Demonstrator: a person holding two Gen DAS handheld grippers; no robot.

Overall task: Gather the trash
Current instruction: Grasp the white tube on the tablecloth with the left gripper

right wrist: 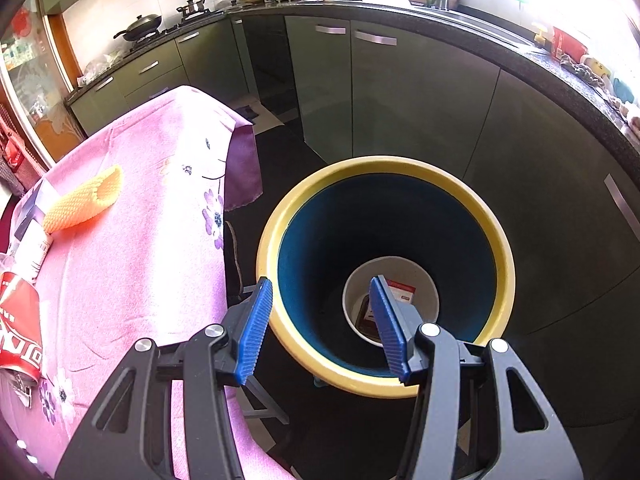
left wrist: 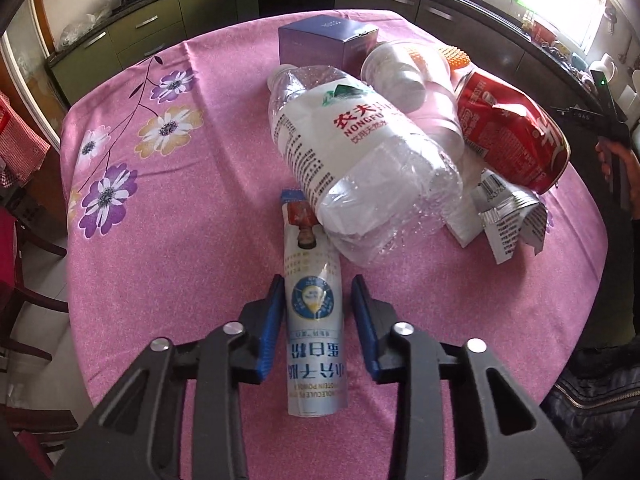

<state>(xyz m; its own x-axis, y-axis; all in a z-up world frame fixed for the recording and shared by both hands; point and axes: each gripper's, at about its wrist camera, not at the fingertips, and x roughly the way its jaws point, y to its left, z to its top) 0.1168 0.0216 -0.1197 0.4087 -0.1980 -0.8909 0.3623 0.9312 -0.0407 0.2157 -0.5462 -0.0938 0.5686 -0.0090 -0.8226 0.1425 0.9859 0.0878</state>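
white sachet (left wrist: 314, 312) between left hand-held gripper (left wrist: 318, 304) fingers

The clear water bottle (left wrist: 360, 152) is showing a white label reading "NONGFU" under red Chinese characters "农夫". The white packet (left wrist: 314, 320) is carrying upside-down blue Chinese characters and "MOLECULE" and "PROTEIN POWDER". The red can's (left wrist: 516, 132) white lettering is staying unreadable.
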